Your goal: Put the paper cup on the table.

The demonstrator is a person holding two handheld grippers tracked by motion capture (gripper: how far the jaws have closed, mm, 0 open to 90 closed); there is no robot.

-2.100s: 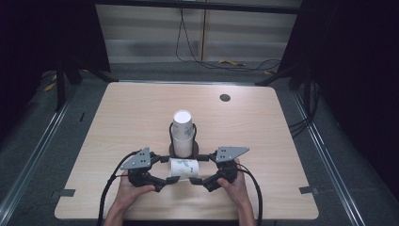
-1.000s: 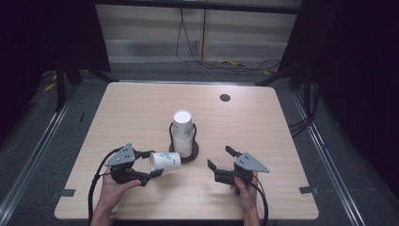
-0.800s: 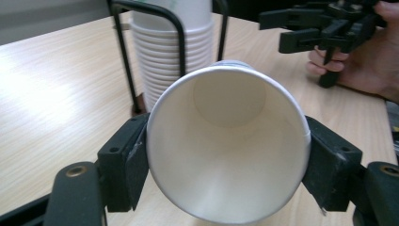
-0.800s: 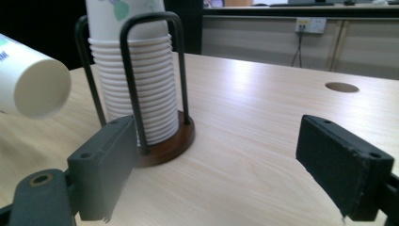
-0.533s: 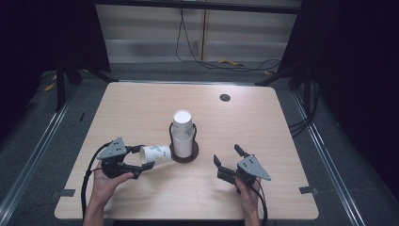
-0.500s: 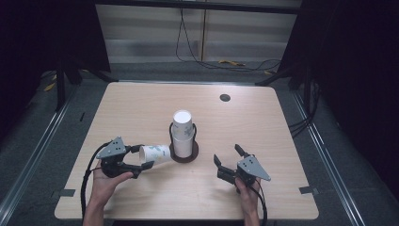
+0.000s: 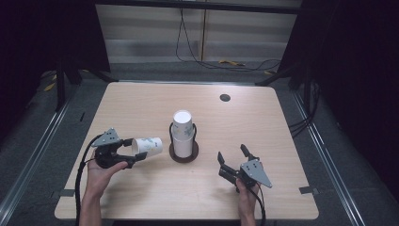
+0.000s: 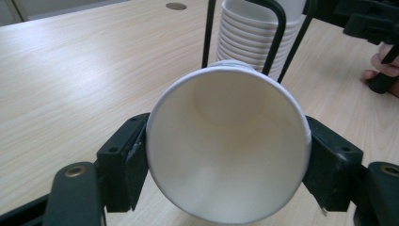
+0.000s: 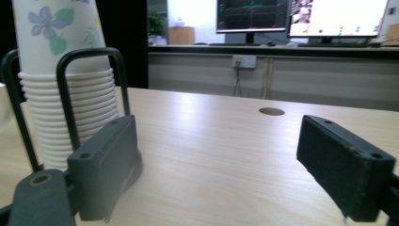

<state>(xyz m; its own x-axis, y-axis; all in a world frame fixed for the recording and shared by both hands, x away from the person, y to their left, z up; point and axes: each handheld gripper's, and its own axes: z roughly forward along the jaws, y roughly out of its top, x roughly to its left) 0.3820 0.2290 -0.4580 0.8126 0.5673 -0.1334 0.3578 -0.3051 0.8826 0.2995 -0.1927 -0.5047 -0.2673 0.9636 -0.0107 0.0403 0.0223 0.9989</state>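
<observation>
The left gripper held a single paper cup on its side, jaws pressed against the cup's wall near the rim; in the left gripper view the cup faced its open mouth to the camera, its base pointing toward the stack of cups. That stack stood upside down in a black wire holder near the middle of the table, and the held cup hung just left of the stack, apart from it and clear of the table. The right gripper rested to the right of the stack with its jaws wide apart and nothing between them; its own view had the stack close on the left.

To do this step well, the grip should probably stay light, since the thin wall looked easy to crush. The cup would best be carried further from the stack and turned upright before it is set down, with the right gripper kept out of its path
</observation>
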